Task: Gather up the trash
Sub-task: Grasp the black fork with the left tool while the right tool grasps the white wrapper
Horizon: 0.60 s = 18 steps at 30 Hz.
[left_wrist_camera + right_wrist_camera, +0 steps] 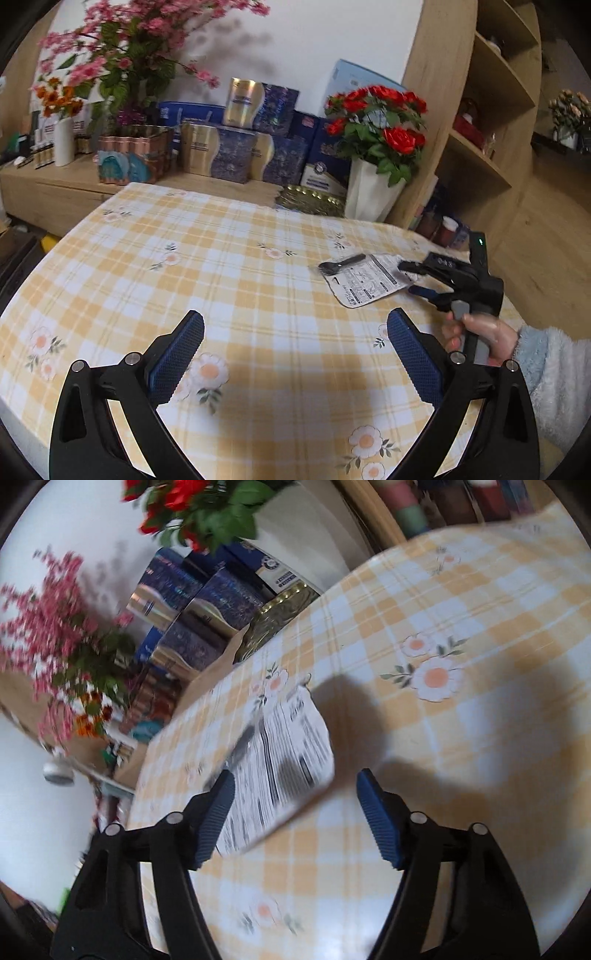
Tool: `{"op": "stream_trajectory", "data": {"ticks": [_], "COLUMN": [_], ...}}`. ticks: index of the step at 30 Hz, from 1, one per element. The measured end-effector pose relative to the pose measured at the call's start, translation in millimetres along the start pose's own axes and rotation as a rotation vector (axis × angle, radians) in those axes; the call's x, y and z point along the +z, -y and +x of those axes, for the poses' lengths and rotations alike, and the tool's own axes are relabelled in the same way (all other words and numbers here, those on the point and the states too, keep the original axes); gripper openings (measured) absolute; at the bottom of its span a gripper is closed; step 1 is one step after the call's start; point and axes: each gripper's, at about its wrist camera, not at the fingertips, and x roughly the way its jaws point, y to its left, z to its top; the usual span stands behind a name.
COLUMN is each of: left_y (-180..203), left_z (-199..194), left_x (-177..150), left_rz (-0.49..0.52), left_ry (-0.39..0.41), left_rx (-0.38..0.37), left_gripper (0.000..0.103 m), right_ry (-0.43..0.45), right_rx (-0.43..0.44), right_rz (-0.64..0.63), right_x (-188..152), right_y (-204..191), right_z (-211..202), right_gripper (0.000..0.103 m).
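Left wrist view: the left claw (295, 328) hangs with its fingers spread wide over a yellow checked table (221, 258), nothing between them. To its right, a hand (480, 336) holds the right claw (412, 277) at a printed paper wrapper (369, 280) – lying flat beside a small black fork (341, 263). Right wrist view: blurred, claw fingers apart around the wrapper's near corner.
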Motion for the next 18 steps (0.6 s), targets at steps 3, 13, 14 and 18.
{"op": "stream_trajectory", "data": {"ticks": [3, 13, 14, 18], "left_y": [6.2, 42.7, 46.0, 58.5], "left_z": [35.5, 144.0, 151.0, 176.4], "left_x": [11.8, 38.1, 39.2, 31.8], "left_rz": [0.042, 0.229, 0.237, 0.269], "left_ry": [-0.066, -0.230, -0.243, -0.306], "left_rx": [-0.023, -0.106, -0.116, -0.160], "left_gripper": [0.074, 0.037, 0.037, 0.036], "right_ry": [-0.034, -0.103, -0.114, -0.168], "right_rx": [0.019, 0.140, 0.146, 0.164], "right_rz": [0.039, 0.025, 0.014, -0.018], "right_x": [2.8, -11.6, -13.4, -26.7], "right_y": [2.5, 4.3, 4.3, 8.1], "right_z": [15.2, 3.9, 0.1, -19.1], "right_gripper": [0.054, 0.014, 0.013, 0.013]}}
